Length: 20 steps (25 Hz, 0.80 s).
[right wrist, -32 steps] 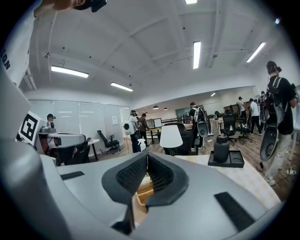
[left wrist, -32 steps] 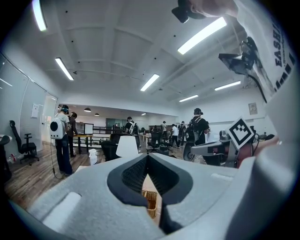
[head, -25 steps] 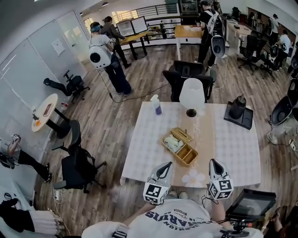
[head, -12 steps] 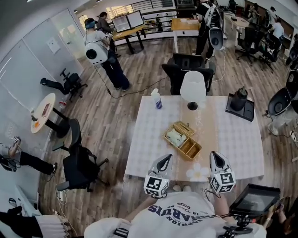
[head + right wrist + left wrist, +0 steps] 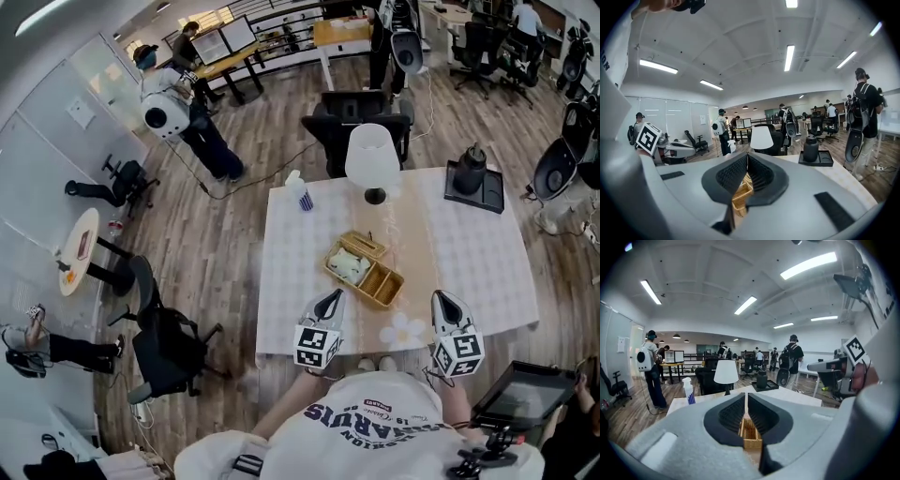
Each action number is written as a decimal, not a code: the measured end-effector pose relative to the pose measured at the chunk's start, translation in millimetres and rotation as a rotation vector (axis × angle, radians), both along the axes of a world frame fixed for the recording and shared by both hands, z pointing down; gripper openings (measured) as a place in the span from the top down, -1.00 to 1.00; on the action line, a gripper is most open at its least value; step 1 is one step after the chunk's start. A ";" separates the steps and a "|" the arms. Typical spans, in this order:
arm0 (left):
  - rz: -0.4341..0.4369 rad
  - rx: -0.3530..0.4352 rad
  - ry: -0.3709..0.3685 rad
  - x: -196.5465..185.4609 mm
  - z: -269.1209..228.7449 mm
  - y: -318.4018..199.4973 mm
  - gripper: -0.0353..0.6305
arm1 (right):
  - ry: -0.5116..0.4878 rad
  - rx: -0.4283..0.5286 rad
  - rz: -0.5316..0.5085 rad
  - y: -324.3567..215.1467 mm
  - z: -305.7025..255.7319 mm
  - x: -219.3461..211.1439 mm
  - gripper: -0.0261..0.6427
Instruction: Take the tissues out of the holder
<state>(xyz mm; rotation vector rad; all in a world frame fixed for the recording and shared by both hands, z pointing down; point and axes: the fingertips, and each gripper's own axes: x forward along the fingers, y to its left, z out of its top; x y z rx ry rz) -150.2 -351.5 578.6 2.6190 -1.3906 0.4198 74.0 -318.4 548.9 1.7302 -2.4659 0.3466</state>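
On the white worktop (image 5: 469,253), towards its near edge, the wicker holder (image 5: 382,289) holds soft, light tissues (image 5: 349,265), probably best pinched from above, while the left hand-held gripper (image 5: 330,298) and right hand-held gripper (image 5: 441,300) hover closed and empty.

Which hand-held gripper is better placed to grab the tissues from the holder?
Left, probably. The left hand-held gripper points toward the tissues in the holder; the right hand-held gripper sits farther off to the side. Both are shut.

White dark-lettered T-shirt (image 5: 370,429); grey left claw (image 5: 330,296) and right claw (image 5: 442,298) with marker cubes (image 5: 317,347).
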 end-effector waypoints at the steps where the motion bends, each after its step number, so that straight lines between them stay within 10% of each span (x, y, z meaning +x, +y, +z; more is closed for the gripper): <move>1: 0.008 -0.004 -0.024 0.9 4.4 -6.3 0.88 | -0.001 -0.003 0.012 1.4 0.7 3.1 0.89; 10: 0.142 -0.074 -0.242 17.2 59.0 -68.5 0.41 | 0.003 -0.019 0.161 8.9 6.3 54.2 0.89; 20: 0.465 -0.110 -0.818 32.6 171.7 -133.0 0.08 | 0.001 -0.061 0.319 37.4 22.0 98.7 0.89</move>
